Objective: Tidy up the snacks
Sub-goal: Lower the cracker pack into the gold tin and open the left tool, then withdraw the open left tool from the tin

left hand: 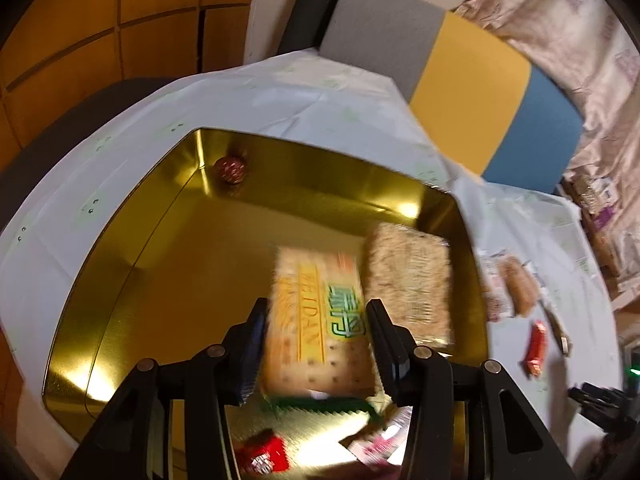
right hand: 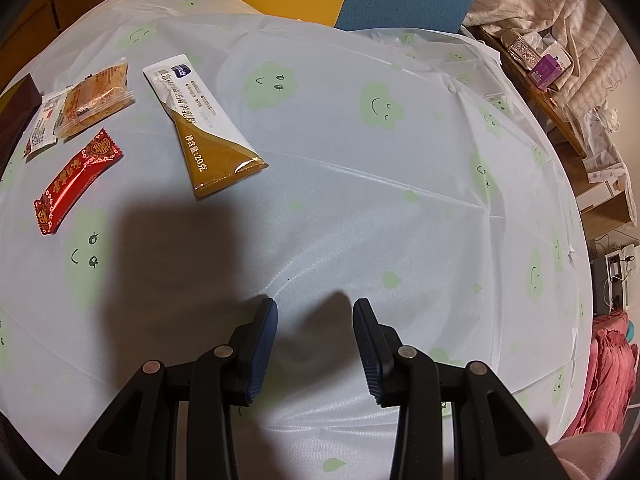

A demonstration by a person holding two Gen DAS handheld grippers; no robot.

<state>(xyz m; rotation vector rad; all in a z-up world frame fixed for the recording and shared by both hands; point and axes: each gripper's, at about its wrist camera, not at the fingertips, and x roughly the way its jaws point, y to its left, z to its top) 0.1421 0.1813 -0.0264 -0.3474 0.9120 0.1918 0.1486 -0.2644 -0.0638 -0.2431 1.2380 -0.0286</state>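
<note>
Left tongs (left hand: 316, 344) clamped on yellow cracker packet (left hand: 316, 320), lowering into gold metal tin (left hand: 120, 280) (for storage); right tongs (right hand: 314, 344) apart, empty, above worktop (right hand: 360, 200).

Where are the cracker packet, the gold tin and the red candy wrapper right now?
cracker packet (left hand: 316, 320): left wrist view, middle of its printed face, between the left gripper's fingers.
gold tin (left hand: 320, 168): left wrist view, far inner wall.
red candy wrapper (right hand: 76, 188): right wrist view, middle of the wrapper.
</note>
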